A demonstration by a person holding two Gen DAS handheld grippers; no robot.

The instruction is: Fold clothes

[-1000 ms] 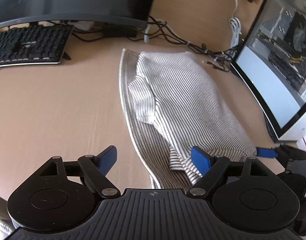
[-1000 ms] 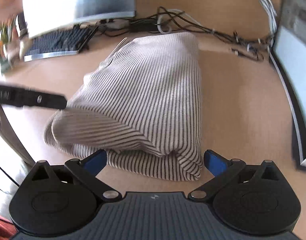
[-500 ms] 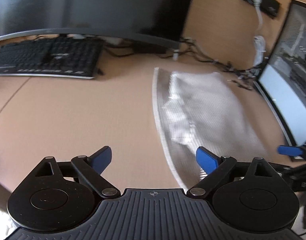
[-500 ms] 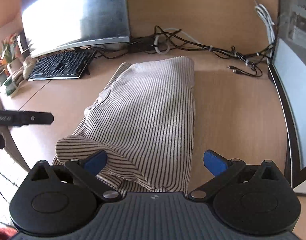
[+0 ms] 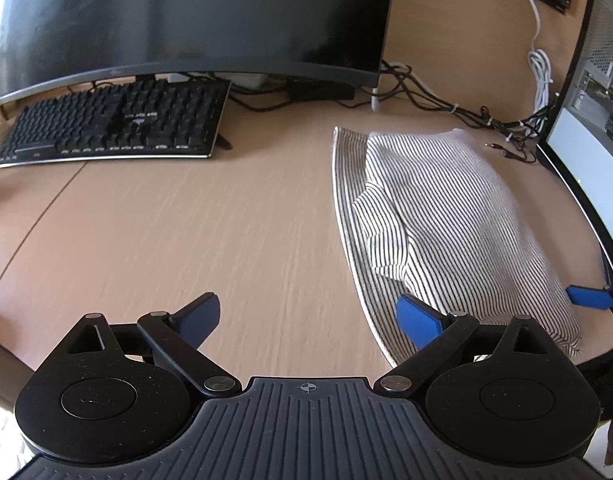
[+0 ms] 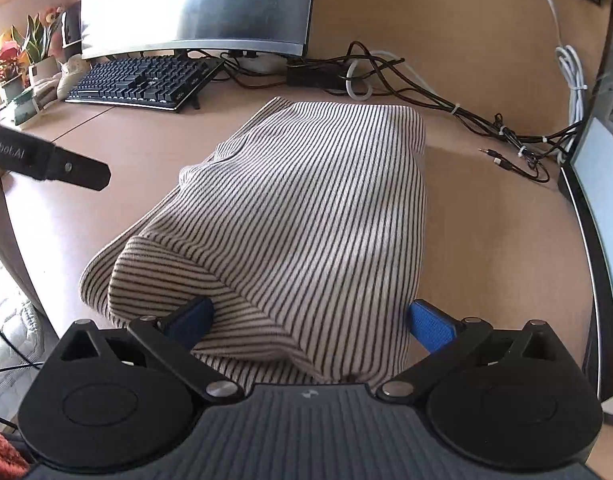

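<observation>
My left gripper [image 5: 308, 316] hangs w/ jaws spread wide over bare tan wood desk [image 5: 154, 240] — nothing held. Right gripper [image 6: 309, 322] also spread, straddling near edge of folded black-and-white striped knit garment [image 6: 306, 208] lying mid-desk, right of black keyboard [image 5: 114, 128].

One striped garment [image 6: 306, 208], folded, lay on desk [image 5: 154, 232]. Two grippers: left gripper [image 5: 308, 318] and right gripper [image 6: 309, 322], each with two blue fingers. One keyboard [image 5: 114, 128] sat near far edge of desk. Two screens: one big monitor [image 5: 186, 16] at far edge, one second monitor [image 5: 586, 128] at right edge. Potted plants [image 6: 22, 56] stood at far left corner, number unclear. One bunch of cables [image 6: 446, 100] at far edge.
</observation>
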